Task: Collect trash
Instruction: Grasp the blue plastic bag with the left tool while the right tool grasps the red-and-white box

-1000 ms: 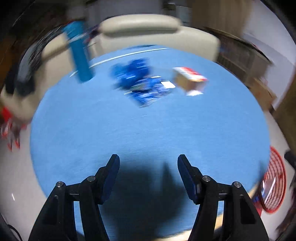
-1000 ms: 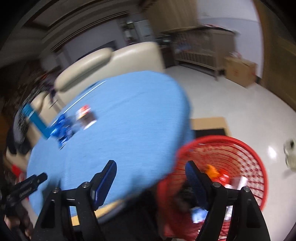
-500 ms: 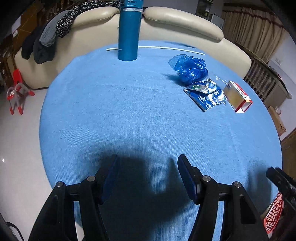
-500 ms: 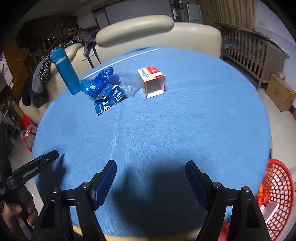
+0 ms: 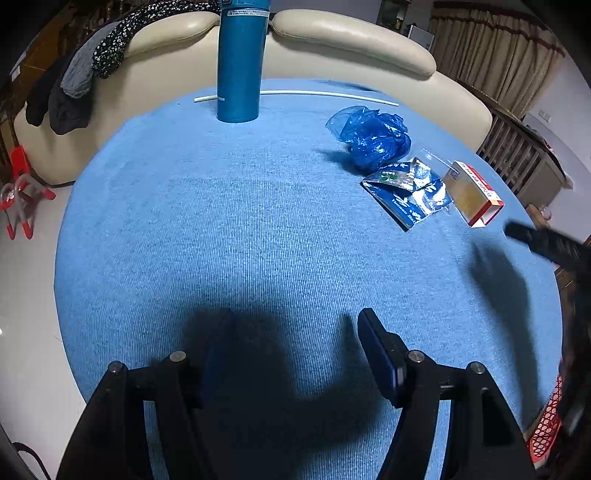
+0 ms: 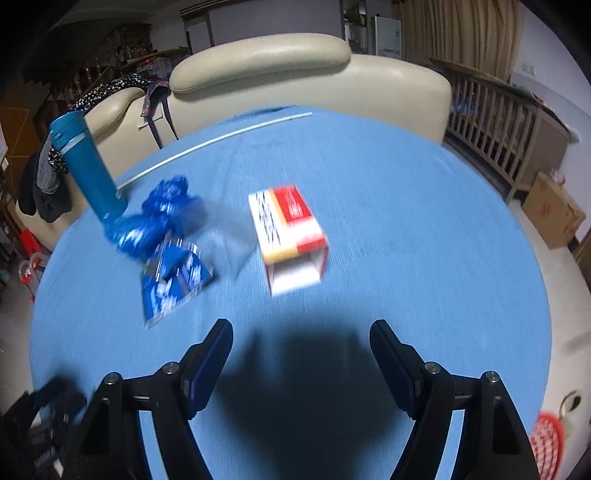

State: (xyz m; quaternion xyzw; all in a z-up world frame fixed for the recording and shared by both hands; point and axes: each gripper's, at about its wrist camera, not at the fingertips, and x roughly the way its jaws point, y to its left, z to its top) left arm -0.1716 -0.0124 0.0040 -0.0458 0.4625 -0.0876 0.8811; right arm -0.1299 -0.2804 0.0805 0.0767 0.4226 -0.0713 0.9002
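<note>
On the round blue table (image 5: 207, 229) lie a crumpled blue plastic bag (image 5: 373, 138), a blue foil wrapper (image 5: 406, 195) and an open red, white and yellow carton (image 5: 472, 195). My left gripper (image 5: 293, 317) hovers over the near part of the table, far from them. Its jaws are opening with nothing between them. My right gripper (image 6: 301, 326) is open and empty, just short of the carton (image 6: 291, 236), with the wrapper (image 6: 173, 280) and the bag (image 6: 155, 218) to the left of it. The right wrist view is blurred by motion.
A tall teal bottle (image 5: 240, 62) and a thin white rod (image 5: 325, 94) stand and lie at the table's far side, before a cream sofa (image 5: 351, 33). A red mesh basket (image 5: 546, 424) sits on the floor past the table's right edge. A wooden crib (image 6: 498, 122) stands at the right.
My right gripper swung from above the red basket to over the table and closed in on the carton. The left gripper shifted over the table, then settled, its jaws slightly wider.
</note>
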